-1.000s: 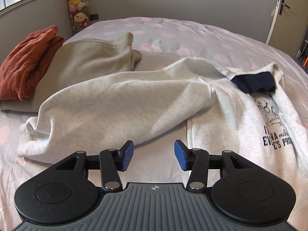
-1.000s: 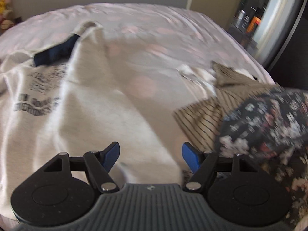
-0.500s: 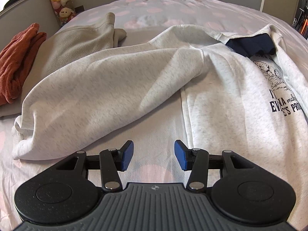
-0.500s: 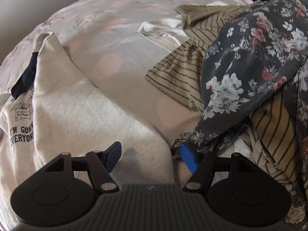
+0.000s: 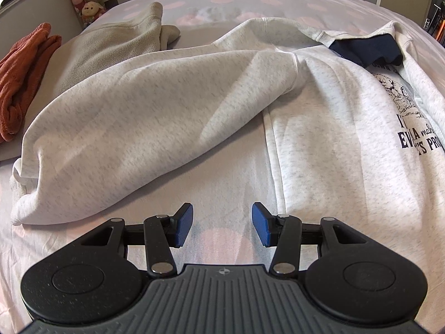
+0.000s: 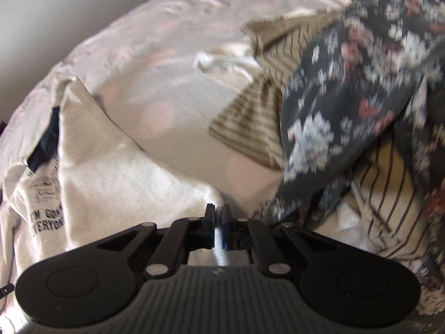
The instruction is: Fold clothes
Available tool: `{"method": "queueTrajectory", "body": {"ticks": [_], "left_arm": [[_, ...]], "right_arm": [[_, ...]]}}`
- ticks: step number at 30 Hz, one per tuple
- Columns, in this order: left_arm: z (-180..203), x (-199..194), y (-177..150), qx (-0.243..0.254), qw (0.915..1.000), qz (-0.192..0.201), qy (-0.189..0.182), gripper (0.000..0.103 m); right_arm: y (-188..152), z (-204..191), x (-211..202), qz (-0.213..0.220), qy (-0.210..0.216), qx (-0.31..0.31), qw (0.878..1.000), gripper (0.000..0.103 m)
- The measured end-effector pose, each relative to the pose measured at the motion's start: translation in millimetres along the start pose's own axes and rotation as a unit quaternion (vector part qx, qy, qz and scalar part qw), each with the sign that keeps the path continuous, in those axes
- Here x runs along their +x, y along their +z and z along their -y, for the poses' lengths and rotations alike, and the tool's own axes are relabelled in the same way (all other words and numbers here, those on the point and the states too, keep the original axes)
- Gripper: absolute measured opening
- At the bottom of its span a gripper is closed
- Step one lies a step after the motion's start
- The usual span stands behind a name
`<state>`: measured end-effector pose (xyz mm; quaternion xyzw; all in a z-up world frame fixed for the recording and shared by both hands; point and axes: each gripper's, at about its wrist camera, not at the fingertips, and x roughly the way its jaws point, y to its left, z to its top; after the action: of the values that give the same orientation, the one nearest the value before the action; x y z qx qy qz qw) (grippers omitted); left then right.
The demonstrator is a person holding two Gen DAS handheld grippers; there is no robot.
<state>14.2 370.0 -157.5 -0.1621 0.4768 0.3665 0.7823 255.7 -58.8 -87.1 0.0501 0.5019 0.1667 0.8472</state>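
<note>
A light grey sweatshirt (image 5: pixel 328 128) with dark printed text and a navy inner collar lies spread on the bed. Its left sleeve (image 5: pixel 133 128) stretches to the left, cuff near the bed's left side. My left gripper (image 5: pixel 221 225) is open and empty, low over the sheet between the sleeve and the body's side seam. In the right wrist view my right gripper (image 6: pixel 219 224) is shut on the sweatshirt's (image 6: pixel 111 172) right sleeve end, with a sliver of cloth showing between the pads.
A beige garment (image 5: pixel 111 47) and a folded rust-red one (image 5: pixel 19 75) lie at the left. A pile of striped (image 6: pixel 256 128) and dark floral clothes (image 6: pixel 347 89) lies right of my right gripper. The pink-dotted sheet (image 6: pixel 167 105) covers the bed.
My right gripper has closed from open onto the sweatshirt's sleeve end after moving down to it. My left gripper stayed open and moved lower and closer to the sheet by the sleeve.
</note>
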Motion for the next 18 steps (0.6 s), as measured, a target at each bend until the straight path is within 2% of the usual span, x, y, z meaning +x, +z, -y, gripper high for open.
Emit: {"method": "queueTrajectory", "body": {"ticks": [5,10,15,18], "left_arm": [[-2,-1,1,-0.006,0.9999,0.009,-0.004,0.045],[1,-3,4,0.002,0.9996,0.026,0.007,0.045],[1,-4,10,0.0,0.9989,0.045,0.017,0.044],[4,-6,16,0.007,0.9976,0.065,0.024,0.04]], "right_arm": [[54,-14,-34,0.053,-0.009,-0.039,0.998,0.004],[117,-25,-54,0.105,-0.058,-0.093,0.988,0.004],[167,-9,-29,0.125,-0.129,-0.113,0.977,0.004],[195,5,-9,0.132,-0.172,-0.121,0.969,0.004]]}}
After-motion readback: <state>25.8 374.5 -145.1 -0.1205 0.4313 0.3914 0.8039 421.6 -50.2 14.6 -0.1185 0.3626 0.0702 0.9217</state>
